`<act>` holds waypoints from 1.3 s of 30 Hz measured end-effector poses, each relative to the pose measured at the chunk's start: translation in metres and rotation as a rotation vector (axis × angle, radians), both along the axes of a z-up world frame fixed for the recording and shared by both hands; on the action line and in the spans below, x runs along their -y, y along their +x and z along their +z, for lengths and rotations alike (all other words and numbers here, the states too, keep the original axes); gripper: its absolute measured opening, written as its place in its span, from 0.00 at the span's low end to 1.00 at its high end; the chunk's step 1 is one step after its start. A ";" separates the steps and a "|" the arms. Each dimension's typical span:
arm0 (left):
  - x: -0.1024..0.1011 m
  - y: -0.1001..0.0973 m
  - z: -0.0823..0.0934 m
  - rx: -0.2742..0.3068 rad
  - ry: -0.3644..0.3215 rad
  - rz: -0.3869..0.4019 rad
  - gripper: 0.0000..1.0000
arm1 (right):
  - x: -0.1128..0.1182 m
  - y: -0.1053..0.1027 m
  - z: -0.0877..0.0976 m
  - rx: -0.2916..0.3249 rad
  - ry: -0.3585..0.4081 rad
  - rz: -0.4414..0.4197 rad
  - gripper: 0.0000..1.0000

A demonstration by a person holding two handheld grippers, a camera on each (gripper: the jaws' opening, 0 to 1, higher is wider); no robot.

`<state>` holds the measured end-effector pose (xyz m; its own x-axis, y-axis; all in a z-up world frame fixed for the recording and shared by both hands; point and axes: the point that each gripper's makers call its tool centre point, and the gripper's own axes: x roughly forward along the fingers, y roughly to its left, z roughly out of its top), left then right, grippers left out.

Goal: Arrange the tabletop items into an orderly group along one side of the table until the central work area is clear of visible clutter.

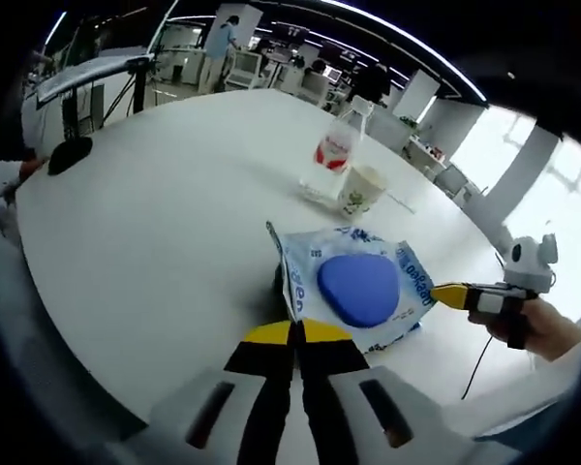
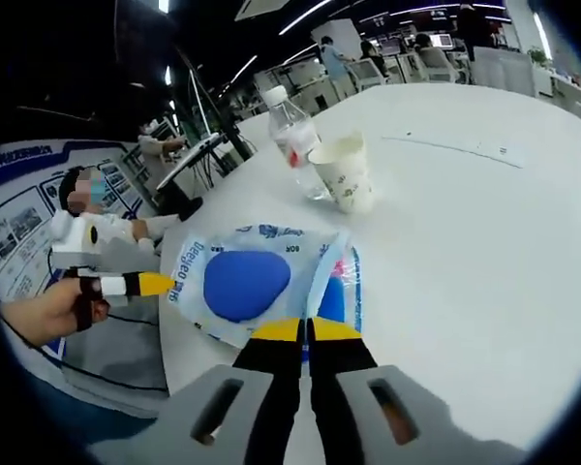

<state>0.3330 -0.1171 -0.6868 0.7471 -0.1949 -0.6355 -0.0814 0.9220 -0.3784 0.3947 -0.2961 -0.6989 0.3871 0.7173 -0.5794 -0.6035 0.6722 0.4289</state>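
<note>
Wipes pack [image 1: 360,286], white-and-blue with blue oval lid, flat on white table [image 1: 155,223] near its edge. Left gripper [image 1: 295,332] closed on pack's near edge, yellow tips together, seen in left gripper view. Right gripper [image 2: 306,329] likewise clamped on opposite edge, film lifted at the pinch. Other gripper reaching pack from the side in each view, held by a hand [image 1: 528,325]. Beyond pack: paper cup [image 1: 361,189] just beside clear plastic bottle [image 1: 337,147] with red label, both upright, well apart from pack. Dark object [image 1: 70,153] at far table edge. Desks, people in background.
</note>
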 end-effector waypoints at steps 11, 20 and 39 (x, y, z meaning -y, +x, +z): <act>0.013 0.017 0.038 0.094 0.025 -0.049 0.00 | 0.013 0.001 0.029 0.015 0.081 -0.066 0.00; 0.022 0.025 0.060 0.156 0.021 -0.067 0.00 | 0.027 0.002 0.070 0.014 0.233 -0.156 0.00; 0.122 0.075 0.079 0.228 -0.014 -0.339 0.00 | 0.126 -0.003 0.111 0.095 0.305 -0.425 0.00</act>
<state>0.4079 -0.2387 -0.6076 0.7605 -0.4617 -0.4566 0.3137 0.8769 -0.3643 0.3916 -0.4225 -0.5876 0.7210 0.6161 -0.3171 -0.3508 0.7192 0.5998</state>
